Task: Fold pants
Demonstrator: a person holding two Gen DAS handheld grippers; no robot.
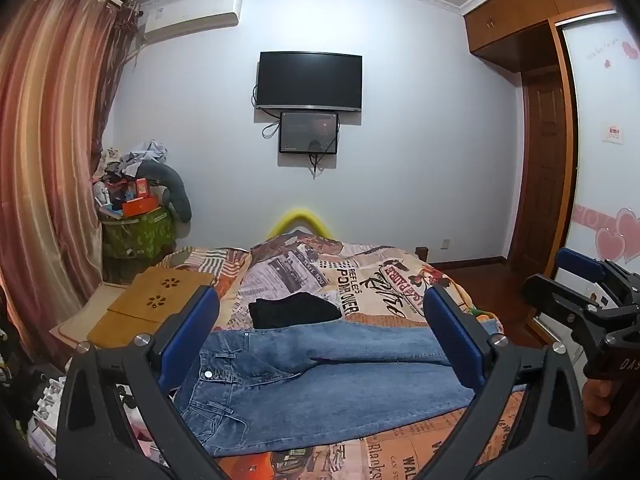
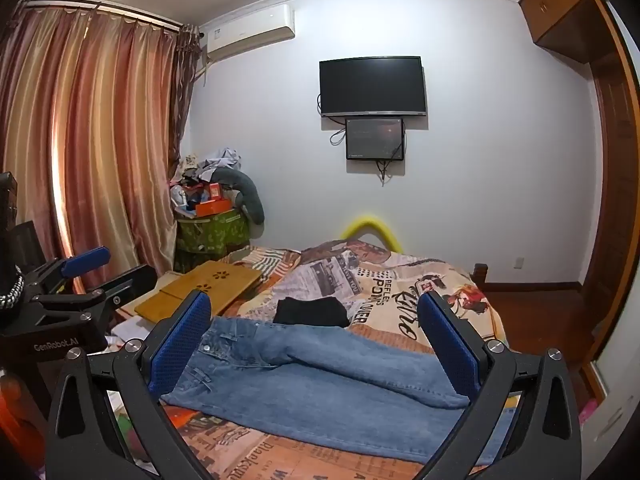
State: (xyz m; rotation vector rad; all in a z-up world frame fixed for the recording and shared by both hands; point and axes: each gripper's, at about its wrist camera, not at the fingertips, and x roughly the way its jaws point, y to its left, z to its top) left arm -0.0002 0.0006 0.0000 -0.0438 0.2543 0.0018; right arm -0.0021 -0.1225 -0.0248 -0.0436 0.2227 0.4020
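Blue jeans (image 1: 320, 384) lie flat across the near part of the bed, waistband to the left, legs running right; they also show in the right wrist view (image 2: 320, 384). My left gripper (image 1: 320, 332) is open and empty, held above the jeans. My right gripper (image 2: 316, 328) is open and empty, also above the jeans. The right gripper shows at the right edge of the left wrist view (image 1: 576, 284). The left gripper shows at the left of the right wrist view (image 2: 108, 268).
A folded black garment (image 1: 294, 310) lies on the patterned bedspread (image 1: 380, 280) just beyond the jeans. A wooden lap table (image 1: 156, 300) sits at the bed's left. A cluttered green bin (image 1: 138, 232) stands by the curtain. A wardrobe (image 1: 540, 160) is at the right.
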